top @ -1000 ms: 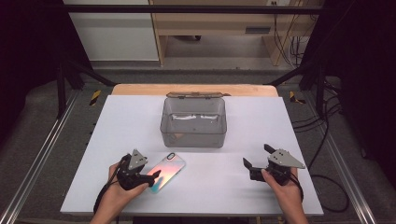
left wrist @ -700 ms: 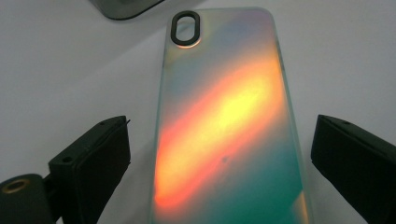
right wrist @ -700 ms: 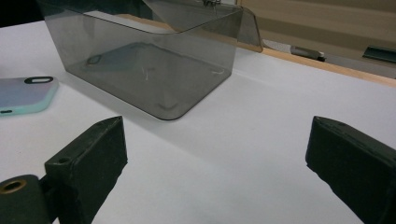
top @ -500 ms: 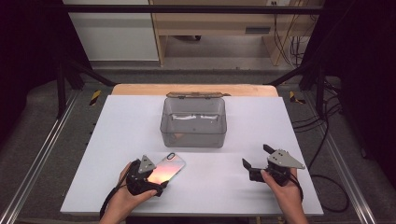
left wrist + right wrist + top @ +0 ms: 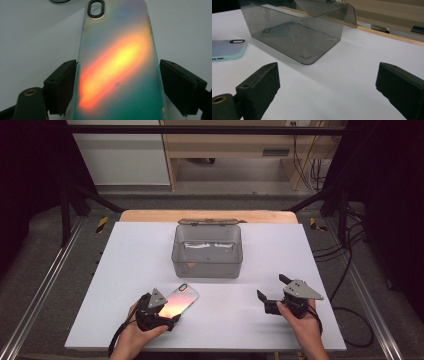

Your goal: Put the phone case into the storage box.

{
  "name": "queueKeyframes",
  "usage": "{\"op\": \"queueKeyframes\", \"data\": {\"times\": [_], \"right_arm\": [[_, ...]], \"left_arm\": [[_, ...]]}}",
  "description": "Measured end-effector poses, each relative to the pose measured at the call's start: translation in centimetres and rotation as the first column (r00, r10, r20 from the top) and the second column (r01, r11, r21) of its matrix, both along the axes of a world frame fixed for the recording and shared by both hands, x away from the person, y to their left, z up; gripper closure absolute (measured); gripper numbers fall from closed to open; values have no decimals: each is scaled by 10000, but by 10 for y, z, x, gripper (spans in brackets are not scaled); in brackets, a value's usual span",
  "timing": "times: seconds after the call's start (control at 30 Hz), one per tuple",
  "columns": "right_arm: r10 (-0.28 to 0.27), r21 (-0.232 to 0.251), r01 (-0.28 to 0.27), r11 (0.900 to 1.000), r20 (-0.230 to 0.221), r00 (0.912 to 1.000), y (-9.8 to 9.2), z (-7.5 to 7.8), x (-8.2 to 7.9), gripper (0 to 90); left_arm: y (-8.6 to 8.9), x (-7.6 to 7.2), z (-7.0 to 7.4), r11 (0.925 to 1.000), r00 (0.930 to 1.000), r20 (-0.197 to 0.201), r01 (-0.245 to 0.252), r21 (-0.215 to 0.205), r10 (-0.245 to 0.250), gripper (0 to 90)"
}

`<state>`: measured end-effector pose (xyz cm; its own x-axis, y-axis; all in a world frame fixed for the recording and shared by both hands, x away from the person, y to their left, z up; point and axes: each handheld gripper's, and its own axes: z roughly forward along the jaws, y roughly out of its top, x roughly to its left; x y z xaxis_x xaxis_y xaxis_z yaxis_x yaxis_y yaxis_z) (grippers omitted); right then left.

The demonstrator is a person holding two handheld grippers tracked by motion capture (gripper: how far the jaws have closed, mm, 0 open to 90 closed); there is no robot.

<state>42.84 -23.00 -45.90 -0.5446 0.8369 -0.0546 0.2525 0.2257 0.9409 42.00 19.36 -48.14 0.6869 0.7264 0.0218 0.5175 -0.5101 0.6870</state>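
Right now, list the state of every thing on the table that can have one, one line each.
phone case: lying flat on the table, between the left gripper's jaws.
left gripper: jaws just closing in on the phone case; left pad at its edge, right pad still apart.
right gripper: open, nothing between its jaws, resting on the table.
clear box: upright, lid swung open behind it, seemingly empty.

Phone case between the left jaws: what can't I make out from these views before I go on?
- Phone case, left gripper view: near end cut off by the bottom edge; whether the pads press its sides is unclear, a slim gap seems to show at the right one.
- High view: the left gripper and hand cover the case's near end.
- Grey bin: tinted walls and glare blur anything inside.
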Motion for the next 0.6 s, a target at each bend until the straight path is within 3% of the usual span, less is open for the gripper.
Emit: {"op": "queueKeyframes", "data": {"times": [0.07,0.17,0.2,0.23,0.27,0.33,0.37,0.4,0.47,0.53,0.57,0.6], "right_arm": [[45,-67,-45,10000,-51,10000,2,-1,0,57],[70,-65,-71,10000,-63,10000,3,-1,-2,57],[67,-32,-67,10000,-39,10000,3,0,-3,57],[67,-32,-67,10000,-39,10000,3,0,-3,57],[86,13,-86,10000,-27,10000,4,2,-4,57],[66,123,-66,9999,43,10000,4,4,-7,52],[66,123,-66,9999,43,10000,4,4,-7,52],[46,397,-47,9992,43,10000,5,8,-9,45],[35,448,-38,9990,67,10000,6,9,-9,45],[131,614,-140,9980,147,9998,13,17,-9,42],[131,614,-140,9980,147,9998,13,17,-9,42],[249,622,-264,9977,255,9994,22,25,-7,43]], "left_arm": [[0,-2,-1,9997,9999,125,79,-214,-76,174],[-3,-6,1,9996,9989,421,230,-192,-222,175],[-5,-10,9,9976,9964,701,501,-485,-467,175],[-5,-10,9,9976,9964,701,501,-485,-467,175],[-5,-12,22,9940,9934,1021,608,-914,-514,175],[-4,-11,36,9889,9894,1408,563,-1377,-368,175],[-4,-11,36,9889,9894,1408,563,-1377,-368,174],[-3,-8,49,9801,9851,1708,550,-1909,-220,174],[-3,-6,56,9788,9817,1897,515,-1985,-132,174],[-3,4,73,9741,9718,2356,438,-2218,99,174],[-3,4,73,9741,9718,2356,438,-2218,99,174],[-5,11,83,9737,9640,2654,429,-2238,185,174]]}}
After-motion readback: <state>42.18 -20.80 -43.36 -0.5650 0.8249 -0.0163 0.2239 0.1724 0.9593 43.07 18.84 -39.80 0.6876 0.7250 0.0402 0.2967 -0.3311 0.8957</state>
